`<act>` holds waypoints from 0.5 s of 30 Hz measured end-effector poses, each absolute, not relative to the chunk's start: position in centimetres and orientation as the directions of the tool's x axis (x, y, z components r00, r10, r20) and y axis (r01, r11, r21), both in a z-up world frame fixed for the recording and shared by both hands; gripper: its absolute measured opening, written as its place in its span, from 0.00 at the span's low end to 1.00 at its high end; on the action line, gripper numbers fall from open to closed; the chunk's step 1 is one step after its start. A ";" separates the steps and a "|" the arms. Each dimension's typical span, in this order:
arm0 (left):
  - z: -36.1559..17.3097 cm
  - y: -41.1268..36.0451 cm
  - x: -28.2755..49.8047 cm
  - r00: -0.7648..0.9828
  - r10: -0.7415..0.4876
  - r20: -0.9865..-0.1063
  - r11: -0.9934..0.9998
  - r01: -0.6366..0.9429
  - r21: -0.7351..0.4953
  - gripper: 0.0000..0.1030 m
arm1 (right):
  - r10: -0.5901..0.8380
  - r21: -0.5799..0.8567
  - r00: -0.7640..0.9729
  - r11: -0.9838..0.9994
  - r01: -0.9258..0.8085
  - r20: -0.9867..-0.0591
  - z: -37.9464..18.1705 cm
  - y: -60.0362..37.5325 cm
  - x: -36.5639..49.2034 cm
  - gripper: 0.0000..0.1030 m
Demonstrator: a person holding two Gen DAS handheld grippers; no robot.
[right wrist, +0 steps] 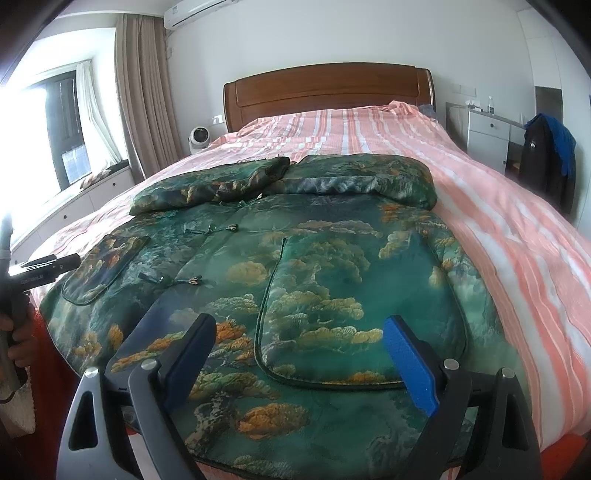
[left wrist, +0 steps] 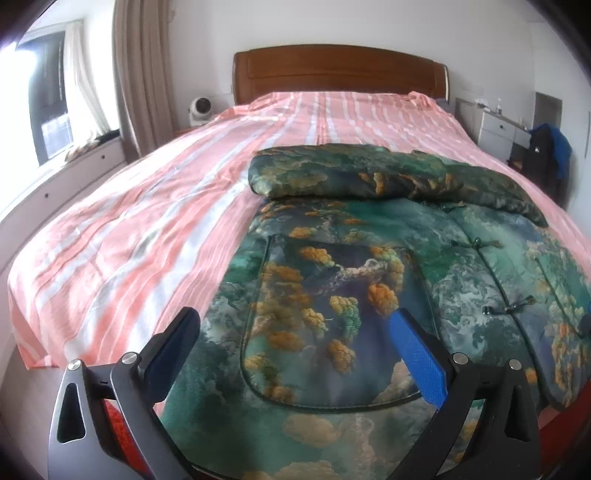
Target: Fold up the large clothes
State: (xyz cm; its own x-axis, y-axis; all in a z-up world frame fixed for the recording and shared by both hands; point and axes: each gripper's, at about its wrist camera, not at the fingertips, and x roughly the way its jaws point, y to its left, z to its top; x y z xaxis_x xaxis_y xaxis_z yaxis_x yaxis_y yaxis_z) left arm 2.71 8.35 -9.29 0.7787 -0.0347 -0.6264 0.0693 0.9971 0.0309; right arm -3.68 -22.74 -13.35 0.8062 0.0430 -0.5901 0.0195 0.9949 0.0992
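You face a bed (right wrist: 498, 229) with a pink-and-white striped sheet and a wooden headboard (right wrist: 325, 88) against a white wall (right wrist: 332, 33). At upper left, note a bright window (right wrist: 55, 125), beige curtain (right wrist: 144, 92) and air conditioner (right wrist: 195, 11). At right stands a white cabinet (right wrist: 487, 136).

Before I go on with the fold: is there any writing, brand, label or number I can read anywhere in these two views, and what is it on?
Left tongs: a short pale print on the black body, seen in the right wrist view; too small and blurred to read.
Air conditioner: no legible marking.
Bottle on the white cabinet: label too small to read.
Green patterned jacket: printed clouds only, no text.
Nothing else carries readable writing.
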 end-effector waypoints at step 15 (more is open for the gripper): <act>-9.1 8.0 2.4 0.799 -0.001 -0.601 0.996 0.057 0.074 0.99 | 0.060 0.094 0.798 0.996 -0.004 -0.599 -13.8 -22.3 -3.5 0.88</act>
